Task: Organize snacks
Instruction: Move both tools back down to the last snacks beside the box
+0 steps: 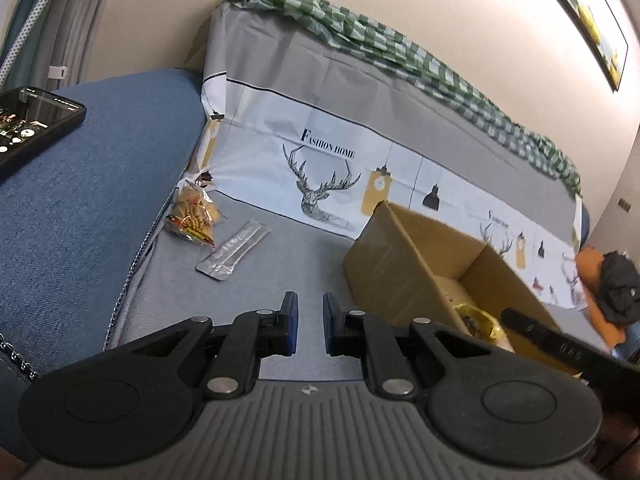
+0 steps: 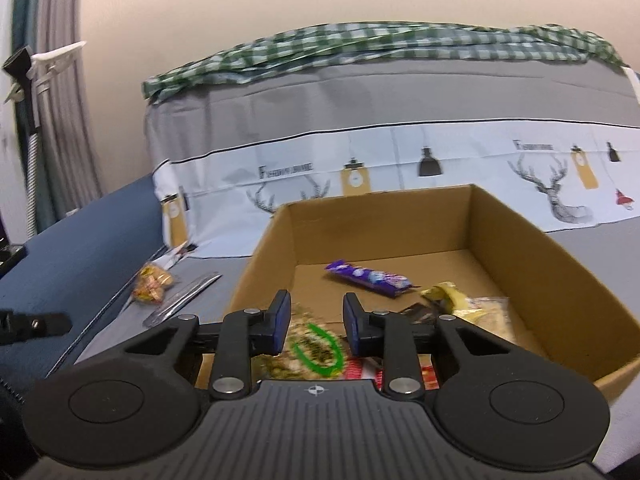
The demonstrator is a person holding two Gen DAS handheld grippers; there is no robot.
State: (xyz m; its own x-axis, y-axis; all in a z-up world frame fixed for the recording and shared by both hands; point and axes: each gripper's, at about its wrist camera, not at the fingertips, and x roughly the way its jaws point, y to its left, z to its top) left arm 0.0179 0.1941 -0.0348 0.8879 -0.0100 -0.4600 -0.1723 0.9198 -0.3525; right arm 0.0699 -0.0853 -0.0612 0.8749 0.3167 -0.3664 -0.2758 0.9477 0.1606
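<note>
Fingers of the left gripper (image 1: 310,322) stand nearly pressed together with nothing between them; ahead and to their left on the couch seat lie a cookie bag (image 1: 195,216) and a silver packet (image 1: 233,250). Those two, I judge, are next to be boxed, which calls for spreading first. Right gripper (image 2: 315,320) fingers, partly spread and empty, hang over a green packet (image 2: 316,350) inside the cardboard box (image 2: 580,300). Beyond them lie a purple bar (image 2: 368,278) and a yellow packet (image 2: 446,296). Nothing blocks the reach.

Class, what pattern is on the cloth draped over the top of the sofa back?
Green and white check cloth, clearest in the right wrist view.
</note>
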